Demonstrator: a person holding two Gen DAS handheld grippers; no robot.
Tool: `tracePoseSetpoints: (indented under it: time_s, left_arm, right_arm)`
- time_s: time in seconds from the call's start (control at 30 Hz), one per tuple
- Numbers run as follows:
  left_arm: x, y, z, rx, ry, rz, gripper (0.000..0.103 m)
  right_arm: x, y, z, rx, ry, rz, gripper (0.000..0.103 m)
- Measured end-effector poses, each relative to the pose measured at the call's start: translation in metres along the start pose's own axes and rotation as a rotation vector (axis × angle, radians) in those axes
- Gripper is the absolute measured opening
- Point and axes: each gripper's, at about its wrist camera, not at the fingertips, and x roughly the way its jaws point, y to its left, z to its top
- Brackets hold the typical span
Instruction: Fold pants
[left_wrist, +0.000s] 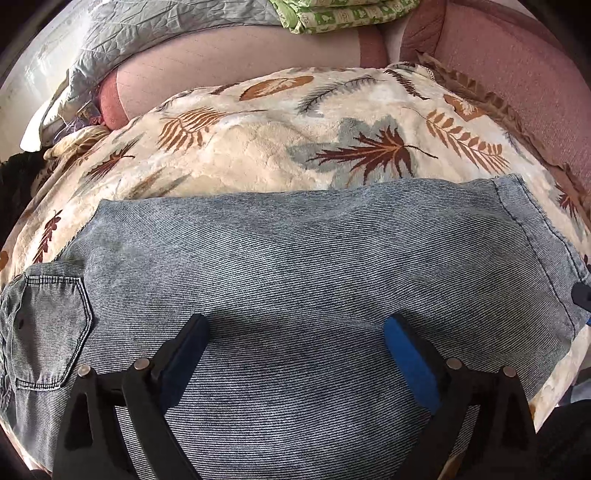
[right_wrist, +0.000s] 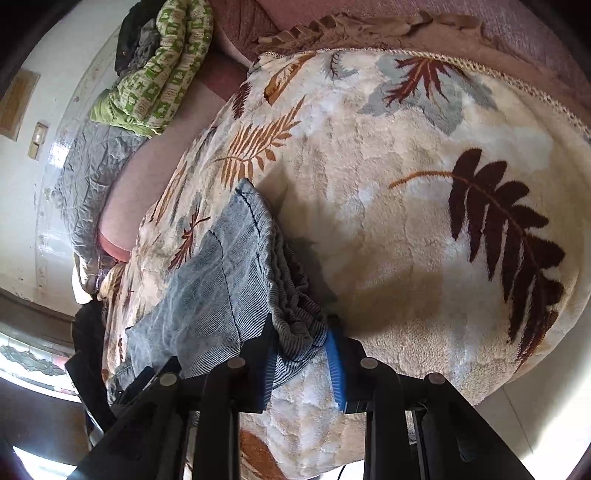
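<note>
The pants (left_wrist: 295, 258) are washed blue denim, folded lengthwise and lying across a cream leaf-print blanket (left_wrist: 258, 147). A back pocket (left_wrist: 48, 332) shows at the left, the leg hems at the right. My left gripper (left_wrist: 295, 332) is open, its blue-padded fingers (left_wrist: 406, 354) spread just above the middle of the denim. In the right wrist view, my right gripper (right_wrist: 301, 354) is shut on the bunched hem end of the pants (right_wrist: 229, 266), at the blanket's (right_wrist: 406, 221) near edge. Its tip (left_wrist: 581, 295) shows at the far right of the left wrist view.
The blanket covers a pink bed (left_wrist: 517, 74). A grey quilt (left_wrist: 147, 33) and a green patterned quilt (right_wrist: 166, 66) lie at the far side by the wall. Dark clothing (right_wrist: 88, 332) hangs at the left edge of the bed. Floor (right_wrist: 535, 424) shows below.
</note>
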Motion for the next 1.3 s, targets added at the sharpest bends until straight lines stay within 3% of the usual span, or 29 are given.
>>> tracePoseSetpoints:
  time_s: [0.17,0.27,0.37,0.5,0.67,0.73,0.77,0.8,0.87,0.97,1.1,1.2,1.27,1.3]
  left_arm:
    - [-0.032,0.03,-0.015,-0.075,-0.1,-0.079,0.096]
    - [-0.052,0.065,-0.028,-0.17,-0.145,-0.112,0.096]
    - [-0.07,0.109,-0.045,-0.256,-0.187,-0.101,0.096]
    - [-0.093,0.175,-0.072,-0.392,-0.233,-0.06,0.096]
    - [-0.106,0.228,-0.098,-0.485,-0.242,0.006,0.096]
    - [-0.106,0.235,-0.101,-0.488,-0.236,0.012,0.096]
    - [-0.106,0.236,-0.1,-0.487,-0.237,0.014,0.096]
    - [-0.106,0.235,-0.098,-0.483,-0.237,0.011,0.096]
    - [-0.108,0.229,-0.092,-0.474,-0.244,-0.001,0.096]
    - [-0.116,0.209,-0.077,-0.438,-0.269,-0.037,0.096]
    - [-0.123,0.168,-0.055,-0.336,-0.289,-0.082,0.096]
    - [-0.115,0.136,-0.042,-0.265,-0.275,-0.125,0.096]
    - [-0.097,0.117,-0.038,-0.218,-0.23,-0.135,0.096]
    - [-0.08,0.106,-0.037,-0.185,-0.153,-0.113,0.096]
  right_arm:
    - [-0.026,0.063,-0.004,-0.176,-0.069,-0.003,0.018]
    - [-0.032,0.128,-0.02,-0.347,-0.103,-0.008,0.018]
    - [-0.018,0.198,-0.057,-0.531,-0.092,0.013,0.018]
    - [0.033,0.264,-0.131,-0.729,-0.002,0.038,0.018]
    - [0.11,0.291,-0.209,-0.832,0.16,0.046,0.02]
    - [0.113,0.286,-0.215,-0.815,0.117,0.06,0.022]
    - [0.11,0.282,-0.211,-0.783,0.131,0.105,0.033]
    - [0.109,0.279,-0.206,-0.751,0.169,0.166,0.05]
    - [0.103,0.274,-0.196,-0.703,0.229,0.24,0.061]
    - [0.082,0.249,-0.174,-0.556,0.284,0.384,0.063]
    - [0.048,0.202,-0.119,-0.314,0.235,0.516,0.064]
    - [0.047,0.168,-0.078,-0.166,0.227,0.576,0.064]
    - [0.075,0.151,-0.067,-0.069,0.339,0.631,0.065]
    - [0.096,0.145,-0.069,-0.036,0.413,0.591,0.066]
